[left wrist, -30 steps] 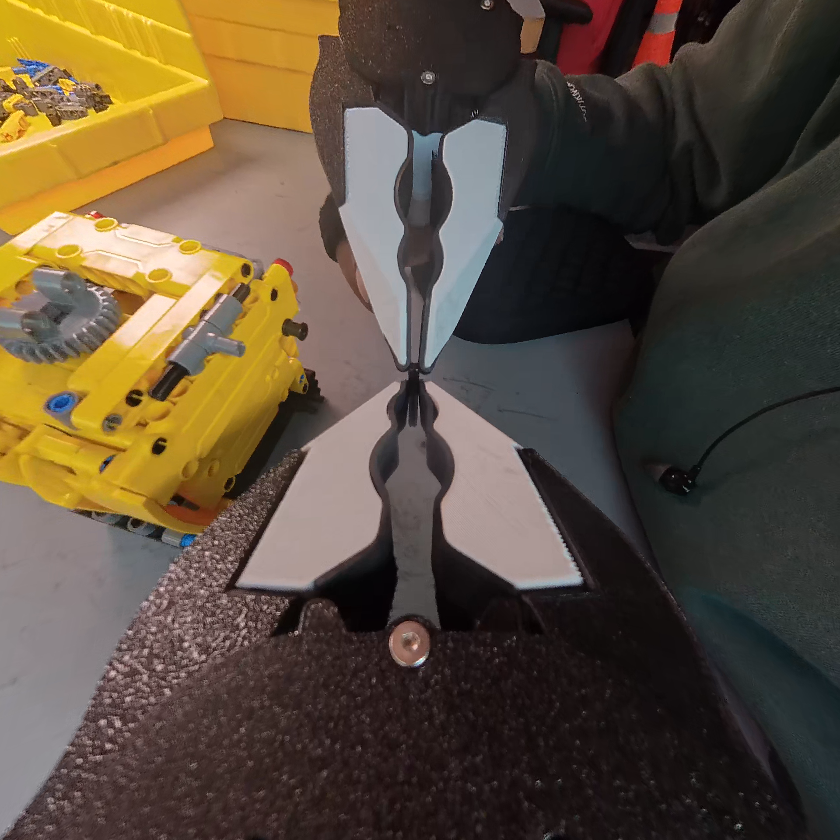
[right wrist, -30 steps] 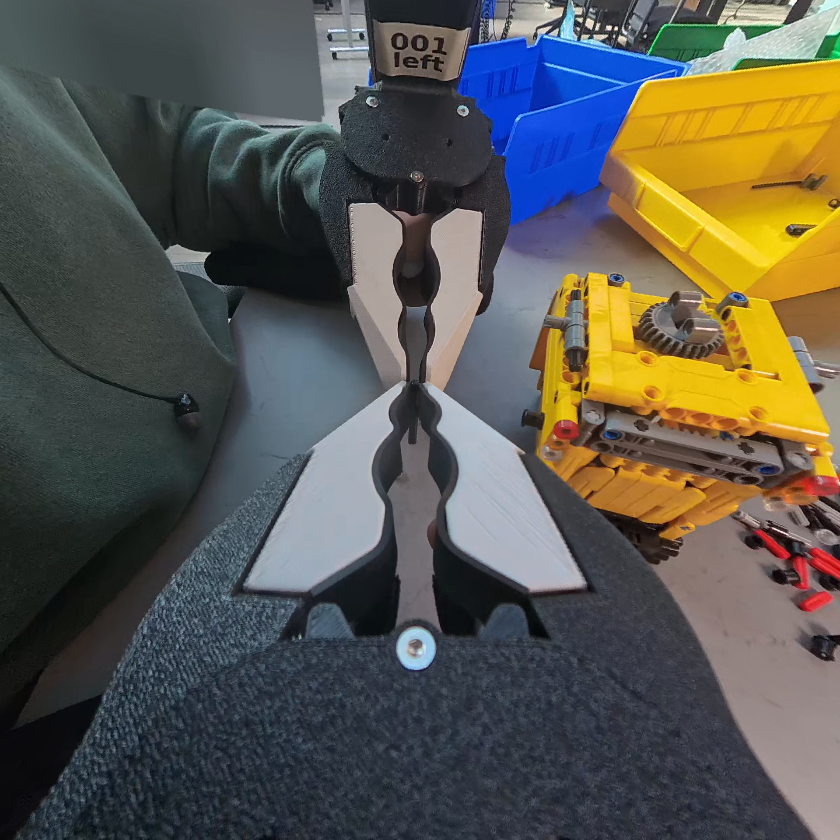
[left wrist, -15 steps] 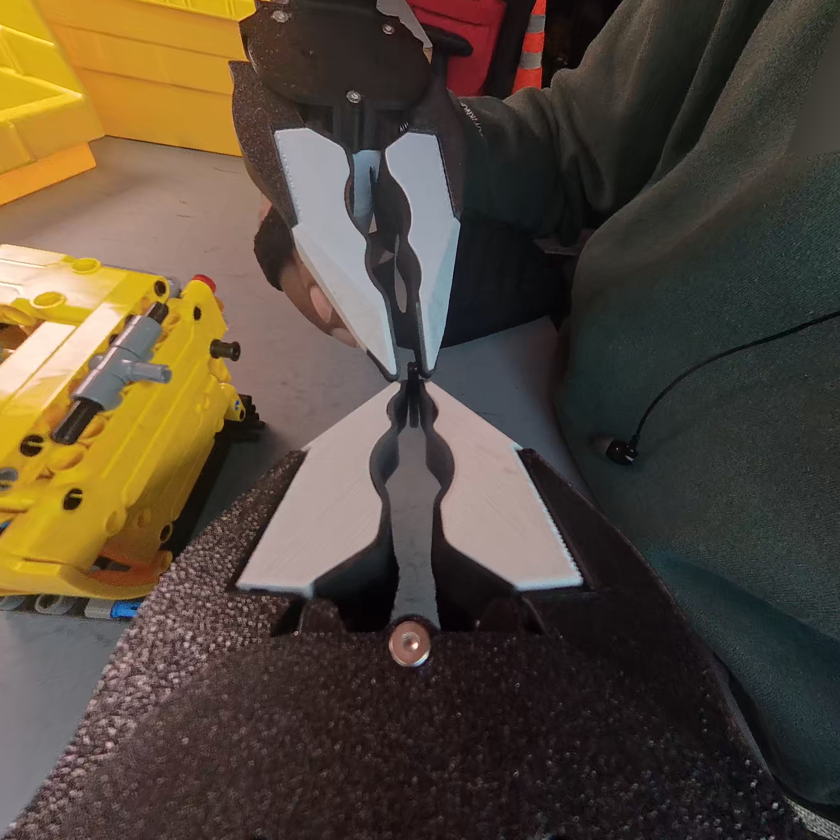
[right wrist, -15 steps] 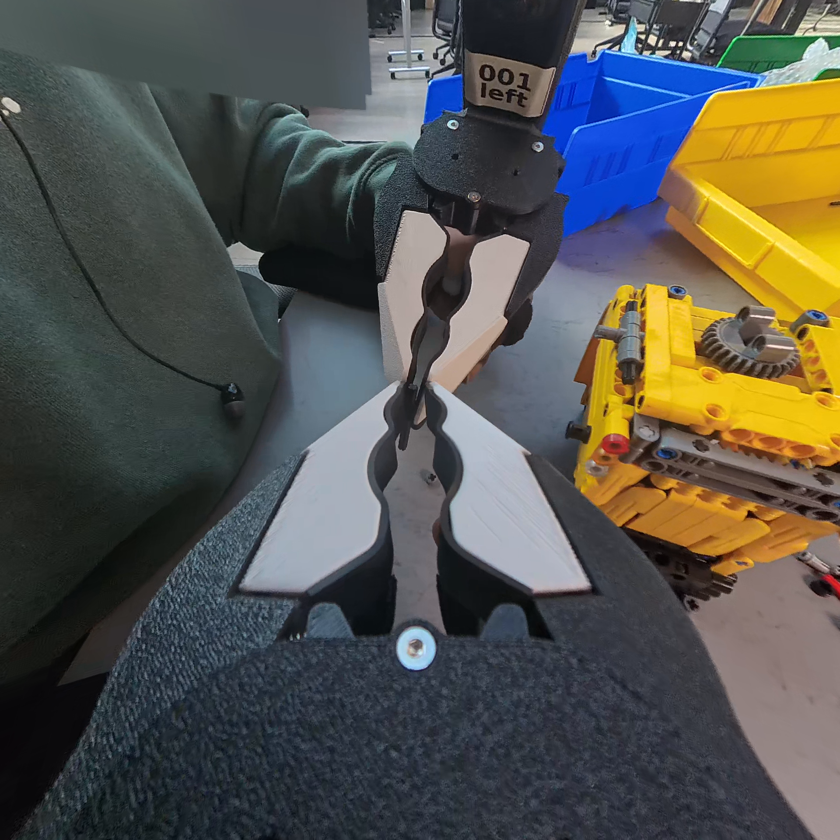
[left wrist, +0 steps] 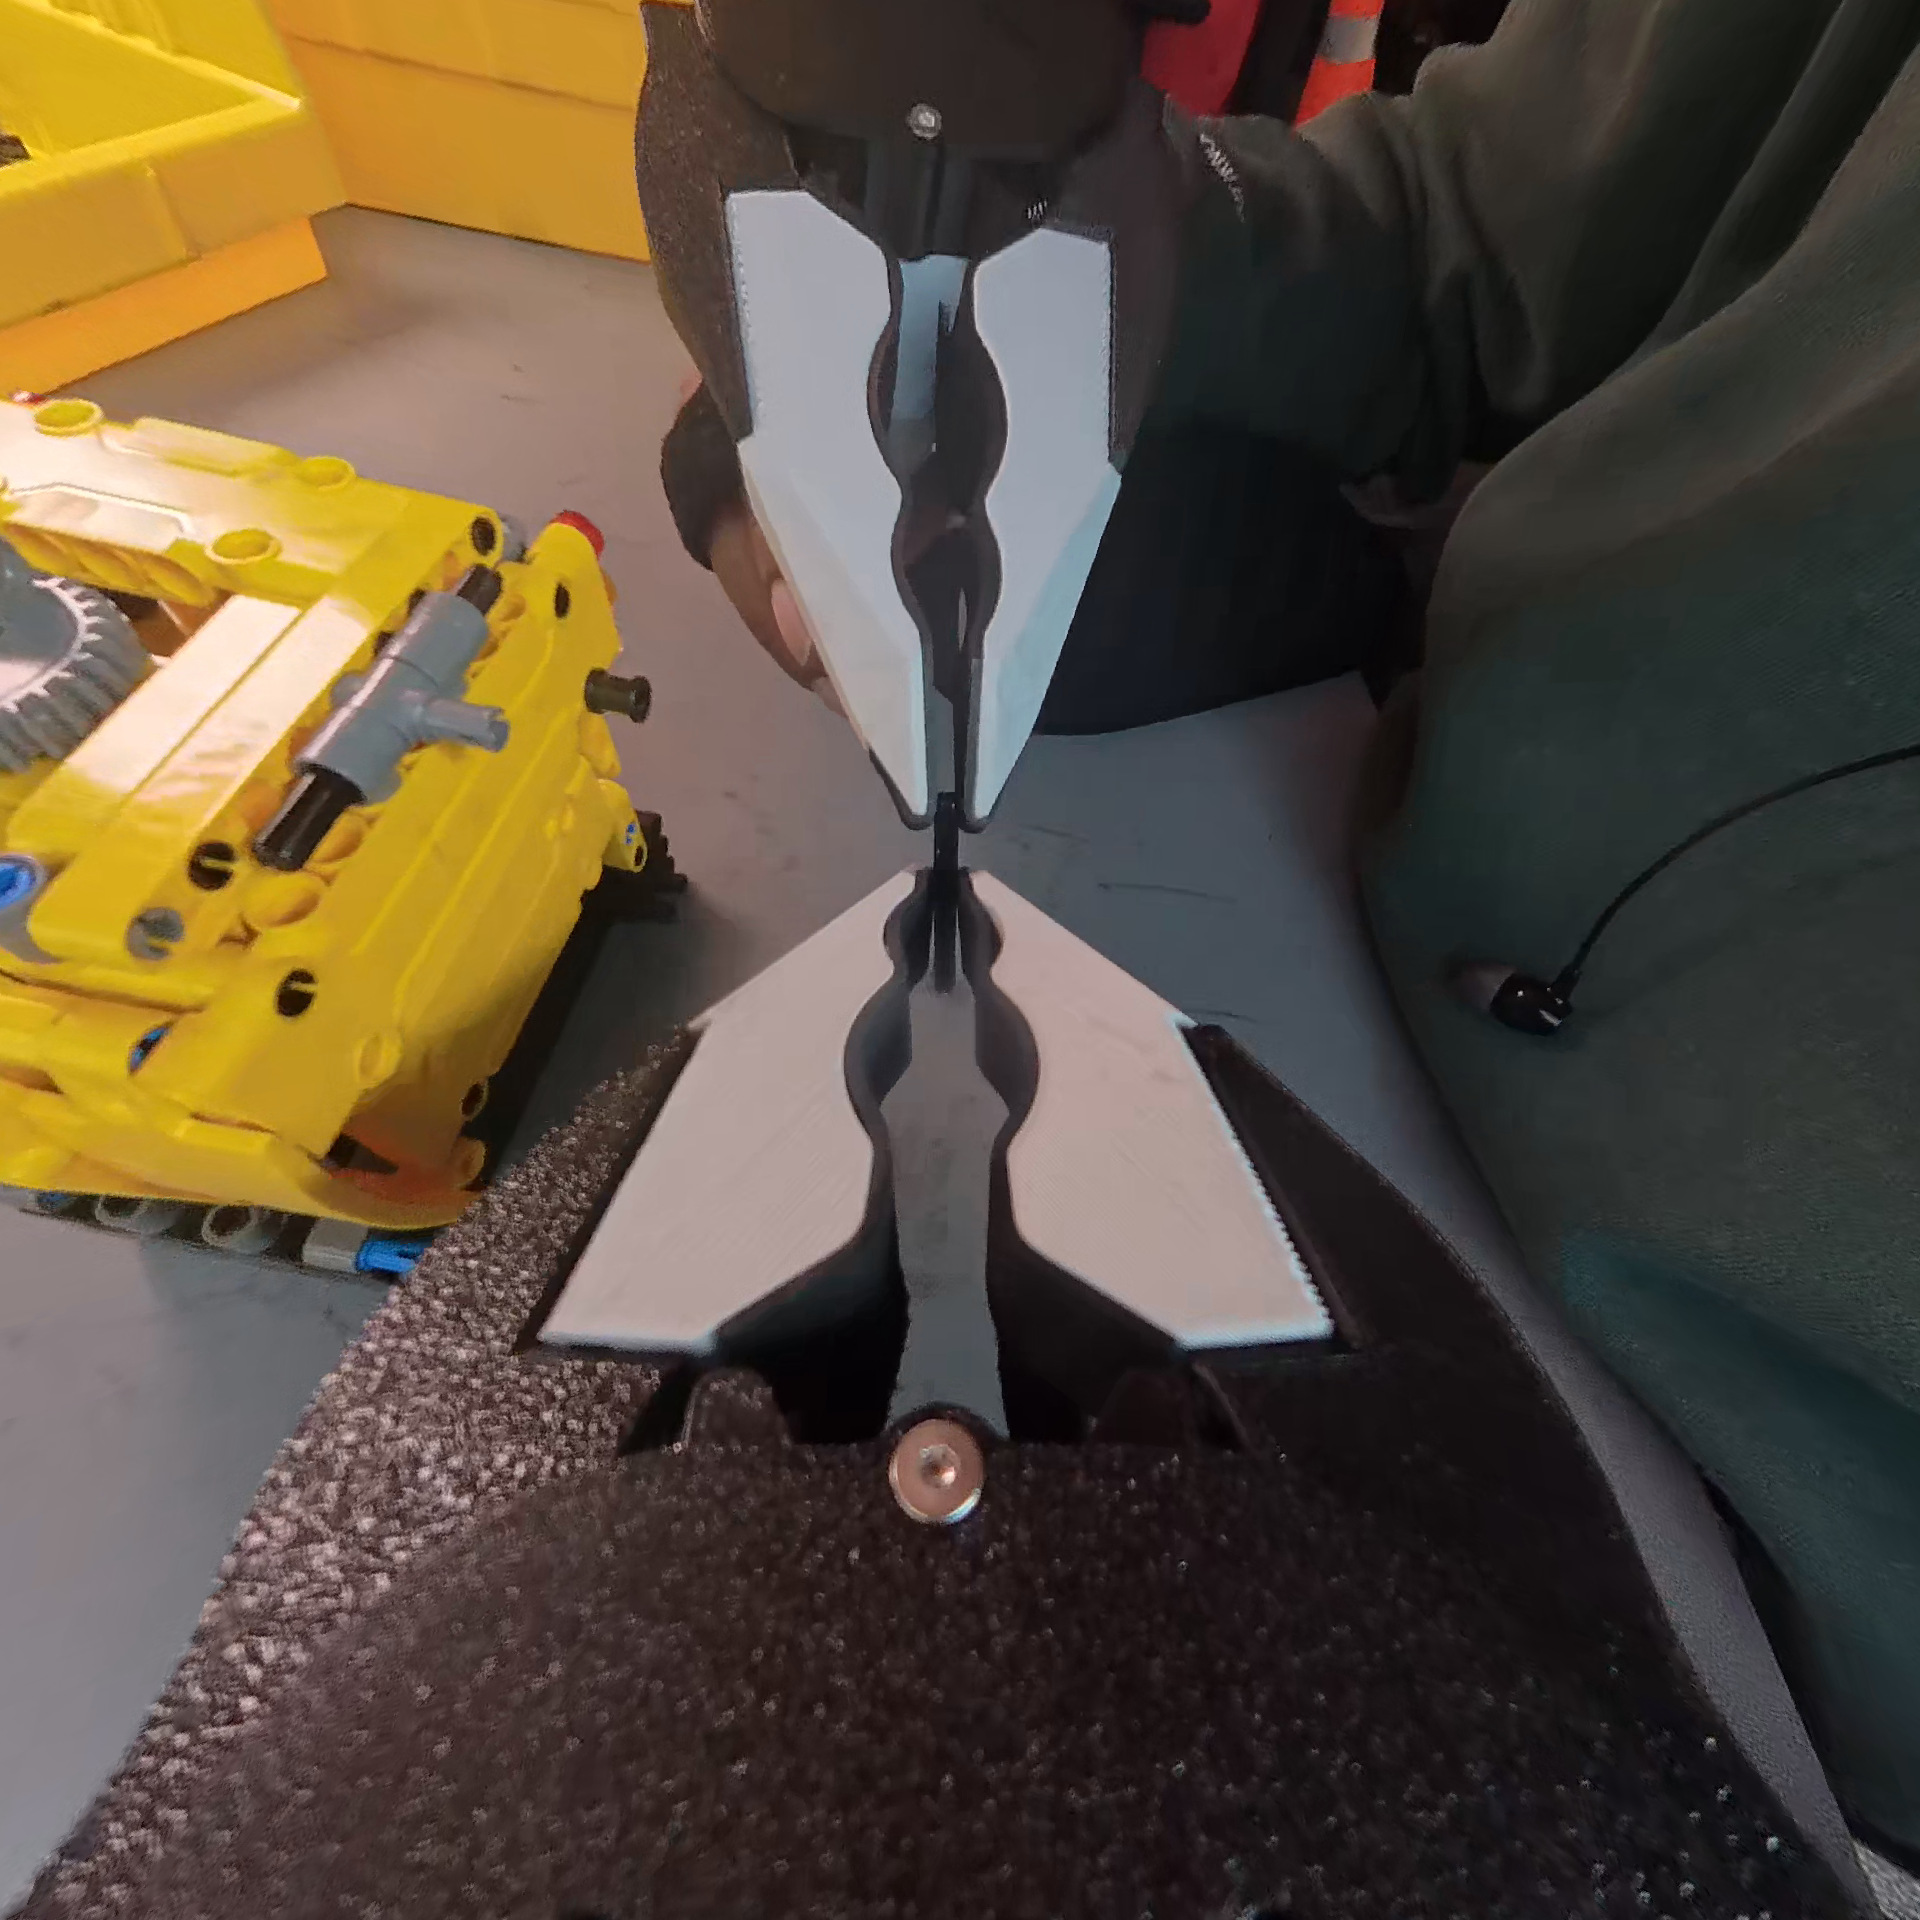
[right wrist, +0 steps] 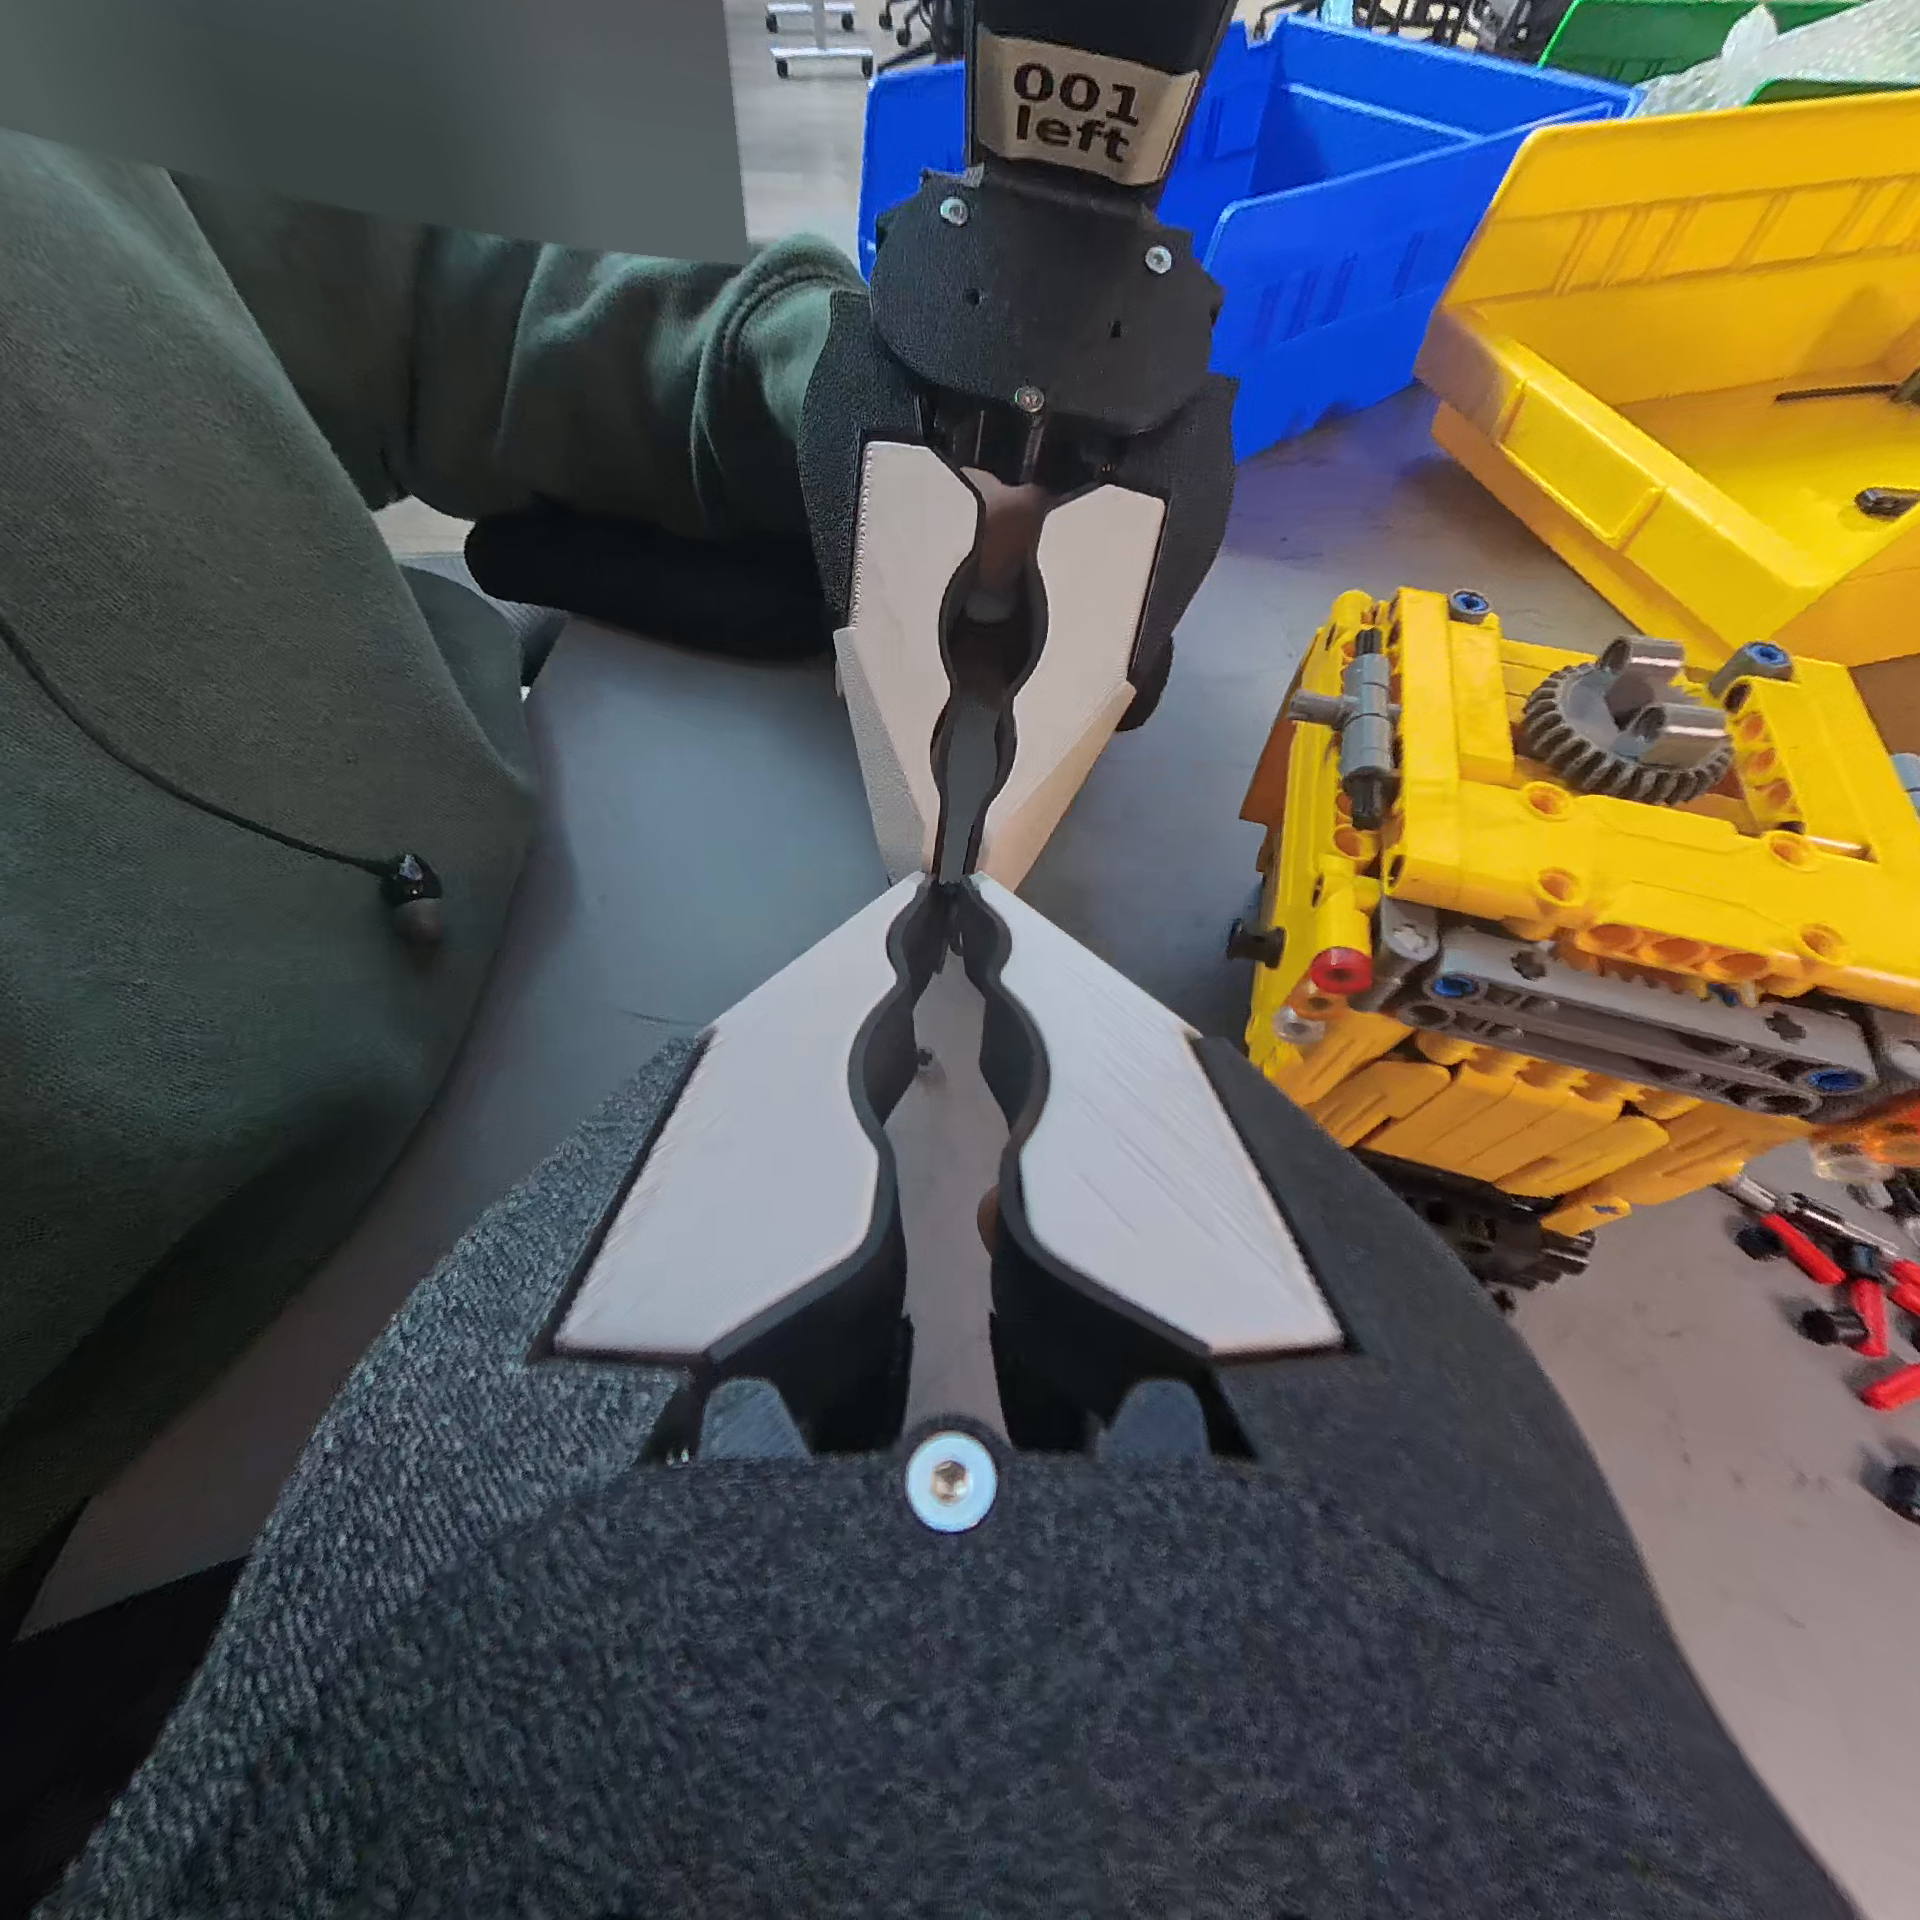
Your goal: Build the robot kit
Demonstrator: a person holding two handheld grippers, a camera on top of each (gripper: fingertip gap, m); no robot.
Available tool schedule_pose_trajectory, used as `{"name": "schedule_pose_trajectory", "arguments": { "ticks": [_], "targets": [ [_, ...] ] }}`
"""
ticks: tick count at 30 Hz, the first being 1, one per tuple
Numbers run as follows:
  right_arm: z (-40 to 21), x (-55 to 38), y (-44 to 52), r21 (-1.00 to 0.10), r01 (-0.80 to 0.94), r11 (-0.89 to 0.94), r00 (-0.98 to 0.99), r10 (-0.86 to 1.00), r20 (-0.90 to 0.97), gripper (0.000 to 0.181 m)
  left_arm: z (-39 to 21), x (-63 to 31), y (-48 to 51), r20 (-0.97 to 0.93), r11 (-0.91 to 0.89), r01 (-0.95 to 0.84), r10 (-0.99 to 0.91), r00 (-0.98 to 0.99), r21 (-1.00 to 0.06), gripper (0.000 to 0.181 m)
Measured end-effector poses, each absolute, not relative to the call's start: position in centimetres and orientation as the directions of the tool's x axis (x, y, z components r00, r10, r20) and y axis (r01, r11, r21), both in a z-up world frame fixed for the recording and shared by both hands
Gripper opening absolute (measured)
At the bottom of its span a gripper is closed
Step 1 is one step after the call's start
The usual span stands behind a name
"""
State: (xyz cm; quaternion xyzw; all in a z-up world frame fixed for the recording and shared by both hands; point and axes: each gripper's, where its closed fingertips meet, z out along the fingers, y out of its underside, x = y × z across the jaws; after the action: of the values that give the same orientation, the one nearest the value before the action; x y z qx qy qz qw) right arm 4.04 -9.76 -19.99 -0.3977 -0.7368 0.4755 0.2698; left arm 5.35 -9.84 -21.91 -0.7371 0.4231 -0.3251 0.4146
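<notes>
My left gripper [left wrist: 943, 883] and my right gripper [right wrist: 948, 896] meet tip to tip above the grey table [left wrist: 468, 416]. Both are shut on one thin black rod [left wrist: 945, 842], each gripping one end. A short stretch of the rod shows between the two pairs of tips. In the right wrist view the rod [right wrist: 943, 940] sits just inside my right gripper's tips. The right gripper [left wrist: 943, 816] comes down from the top of the left wrist view. The left gripper [right wrist: 954, 868] does the same in the right wrist view. A yellow brick-built vehicle model [left wrist: 291, 831] with a grey gear stands beside them.
The model [right wrist: 1558, 883] is right of the tips in the right wrist view. Loose red and black pins [right wrist: 1849, 1278] lie by it. Yellow bins [right wrist: 1714, 364] and blue bins [right wrist: 1351, 208] stand behind. A person's green sleeve and body [left wrist: 1662, 831] with a black cord [left wrist: 1527, 1003] fill the near side.
Half a second ago the two grippers were tilted against each other. Now they stand in line again, tip to tip, both still shut on the rod.
</notes>
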Motion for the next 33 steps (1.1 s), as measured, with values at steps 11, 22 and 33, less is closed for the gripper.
{"name": "schedule_pose_trajectory", "arguments": {
  "ticks": [11, 22, 33],
  "targets": [
    [-21.4, 4.1, -10.0, -0.873, 0.401, 0.278, -0.523, 0.852, 0.032, 0.004, -23.4, 5.7, -9.9, 0.118, -0.308, -0.433, -0.904, 0.412, -0.847, 0.003],
    [-22.0, 4.2, -9.9, -0.853, 0.422, 0.306, -0.520, 0.853, 0.049, 0.004, -24.0, 5.9, -9.8, 0.104, -0.301, -0.472, -0.911, 0.398, -0.829, 0.003],
    [-22.1, 4.3, -9.9, -0.850, 0.425, 0.312, -0.506, 0.860, 0.063, 0.004, -24.1, 5.9, -9.9, 0.109, -0.282, -0.489, -0.930, 0.352, -0.826, 0.003]
  ]
}}
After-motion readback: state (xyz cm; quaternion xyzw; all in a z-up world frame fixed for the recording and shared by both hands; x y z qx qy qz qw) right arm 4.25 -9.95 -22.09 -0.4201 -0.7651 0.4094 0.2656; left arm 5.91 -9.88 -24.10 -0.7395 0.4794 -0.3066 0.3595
